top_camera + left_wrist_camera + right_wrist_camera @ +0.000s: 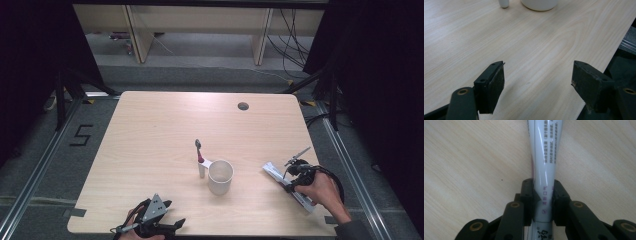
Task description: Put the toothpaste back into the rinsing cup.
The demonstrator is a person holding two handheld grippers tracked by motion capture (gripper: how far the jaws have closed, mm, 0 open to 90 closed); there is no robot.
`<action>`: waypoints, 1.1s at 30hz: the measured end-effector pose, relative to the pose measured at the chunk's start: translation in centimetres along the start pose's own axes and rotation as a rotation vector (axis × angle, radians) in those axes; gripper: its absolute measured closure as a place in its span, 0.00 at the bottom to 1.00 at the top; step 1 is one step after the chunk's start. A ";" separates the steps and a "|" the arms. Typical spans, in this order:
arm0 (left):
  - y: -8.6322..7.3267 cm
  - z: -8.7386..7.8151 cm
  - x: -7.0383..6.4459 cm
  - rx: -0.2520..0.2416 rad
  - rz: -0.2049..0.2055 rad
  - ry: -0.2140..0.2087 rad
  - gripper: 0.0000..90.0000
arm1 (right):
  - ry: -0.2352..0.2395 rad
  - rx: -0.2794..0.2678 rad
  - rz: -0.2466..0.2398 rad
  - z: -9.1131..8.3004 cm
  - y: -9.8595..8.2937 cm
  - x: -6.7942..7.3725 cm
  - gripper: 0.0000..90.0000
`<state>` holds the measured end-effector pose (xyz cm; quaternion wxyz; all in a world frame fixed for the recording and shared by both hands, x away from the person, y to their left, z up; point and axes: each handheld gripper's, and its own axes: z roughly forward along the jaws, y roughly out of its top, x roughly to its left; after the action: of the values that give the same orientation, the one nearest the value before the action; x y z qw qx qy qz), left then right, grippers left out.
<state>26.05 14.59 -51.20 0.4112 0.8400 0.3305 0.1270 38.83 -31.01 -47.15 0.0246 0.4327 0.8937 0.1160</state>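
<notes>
A white cup (pixel 220 176) stands near the middle of the wooden table (pixel 150 130). A toothbrush (pixel 200 160) with a white and pink handle stands upright at its left, head up; I cannot tell whether it touches the cup. A white toothpaste tube (pixel 274 172) lies flat at the right. My right gripper (pixel 292 181) is shut on the tube (pixel 544 157), jaws squeezing both sides (pixel 543 200). My left gripper (pixel 174 212) rests at the front edge, open and holding nothing (pixel 537 82). The cup's base (pixel 539 3) and the toothbrush's end (pixel 504 3) lie ahead of it.
A round cable hole (pixel 243 106) sits at the table's back right. The table's front edge (pixel 599 72) runs just right of my left gripper. On the floor at the left is a taped "5" (pixel 81 135). Cables (pixel 292 45) hang behind the table.
</notes>
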 end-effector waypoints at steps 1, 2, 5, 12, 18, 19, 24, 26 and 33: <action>0.0 0.0 0.0 0.000 0.000 0.000 0.29 | 0.000 0.007 -0.002 0.0 0.1 0.1 0.84; -0.1 0.0 -0.1 -0.011 -0.002 0.004 0.29 | -0.002 0.020 0.006 -0.1 0.1 0.2 0.84; 0.0 0.0 0.1 0.000 0.012 0.005 0.29 | -0.007 0.032 -0.010 -0.1 0.3 0.2 0.84; -0.1 0.1 0.0 -0.009 -0.004 0.005 0.29 | -0.016 0.089 -0.025 0.1 0.9 0.4 0.84; -0.1 0.1 -0.2 -0.017 -0.011 0.001 0.29 | -0.025 0.105 -0.064 0.4 1.3 0.5 0.84; -0.1 0.1 -0.2 -0.016 -0.009 -0.001 0.29 | -0.032 0.110 -0.072 0.4 1.4 0.5 0.84; -0.1 0.2 -0.3 -0.027 -0.020 0.000 0.29 | -0.052 0.138 -0.113 0.6 1.8 0.7 0.84; -0.1 0.1 -0.1 -0.016 -0.008 -0.002 0.29 | -0.063 0.151 -0.121 0.6 2.0 0.8 0.84; -0.1 0.1 -0.2 -0.017 -0.012 0.001 0.29 | -0.078 0.161 -0.123 0.7 2.0 1.1 0.84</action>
<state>25.92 14.43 -51.32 0.4187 0.8345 0.3345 0.1279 39.82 -28.81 -47.28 0.0317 0.3818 0.9234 0.0254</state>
